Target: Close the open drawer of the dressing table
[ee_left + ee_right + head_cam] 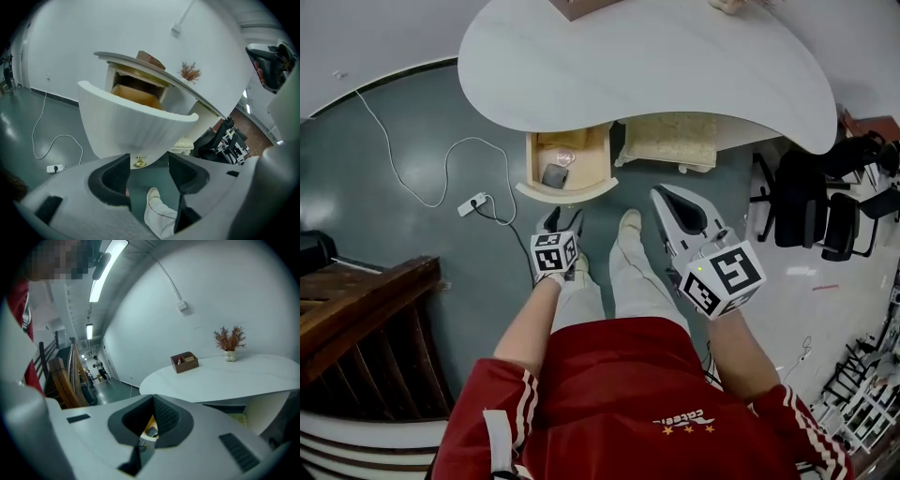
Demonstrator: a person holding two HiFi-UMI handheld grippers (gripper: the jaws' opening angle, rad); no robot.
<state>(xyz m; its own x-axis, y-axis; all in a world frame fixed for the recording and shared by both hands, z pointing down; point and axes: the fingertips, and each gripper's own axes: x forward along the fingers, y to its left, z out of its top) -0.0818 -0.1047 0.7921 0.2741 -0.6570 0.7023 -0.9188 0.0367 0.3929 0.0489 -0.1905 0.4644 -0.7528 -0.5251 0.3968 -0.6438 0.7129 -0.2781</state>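
The white dressing table (675, 66) has one drawer (567, 192) pulled out, with a wooden inside holding small items. In the left gripper view its curved white front (136, 126) fills the middle, and a brass knob (139, 163) hangs at its lower edge. My left gripper (560, 221) is just short of the drawer front, open and empty (149, 161), with the knob showing in the gap between its jaws. My right gripper (662, 195) is held higher to the right, shut (152, 401) on nothing. A sliver of the drawer's inside (151, 430) shows below its closed tips.
A power strip with a white cable (472, 203) lies on the floor to the left. A cushioned stool (670, 141) sits under the table. Black chairs (811, 202) stand to the right, a wooden stair rail (366, 319) to the left. A brown box (184, 362) and a dried plant (229, 341) are on the tabletop.
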